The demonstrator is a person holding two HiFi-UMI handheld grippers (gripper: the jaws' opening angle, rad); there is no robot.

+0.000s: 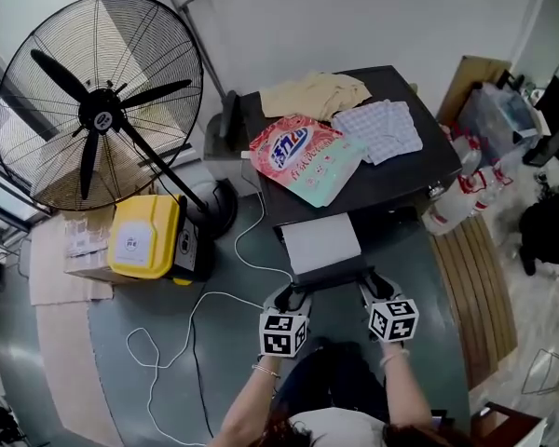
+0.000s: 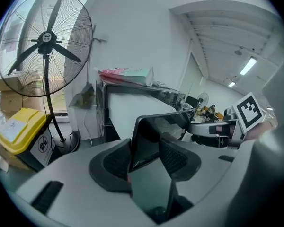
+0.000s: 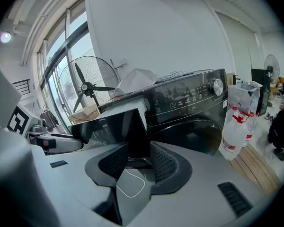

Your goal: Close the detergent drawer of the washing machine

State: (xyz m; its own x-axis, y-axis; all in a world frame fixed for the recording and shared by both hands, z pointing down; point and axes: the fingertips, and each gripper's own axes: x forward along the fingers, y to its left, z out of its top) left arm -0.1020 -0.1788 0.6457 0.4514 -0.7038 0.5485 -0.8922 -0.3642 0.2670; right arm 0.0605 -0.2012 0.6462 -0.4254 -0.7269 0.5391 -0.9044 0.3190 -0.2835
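Detergent drawer: the detergent drawer (image 1: 321,243) stands pulled well out from the front edge of the washing machine (image 1: 405,170), at the front corner nearer the fan (image 1: 98,110). Its pale inside faces up and its dark front panel is the part closest to the person.
Left tool: the left tool (image 1: 292,298) has its jaws set wide on the fan-side end of that front panel, and the pads appear to press on both faces.
Right tool: the right tool (image 1: 371,290) holds the other end of the panel the same way, wide and filled by the panel.
Why two ends: a hold at each end probably keeps the long panel square, so the drawer slides straight and does not jam on its rails.
Angle: both tools slope down towards the panel, in line with a push along the drawer's track.
Top of machine: a detergent bag (image 1: 303,156) and folded cloths (image 1: 384,128) lie back from the front edge, clear of the drawer's path.
Progress: judging by the exposed length, the closing is barely begun.
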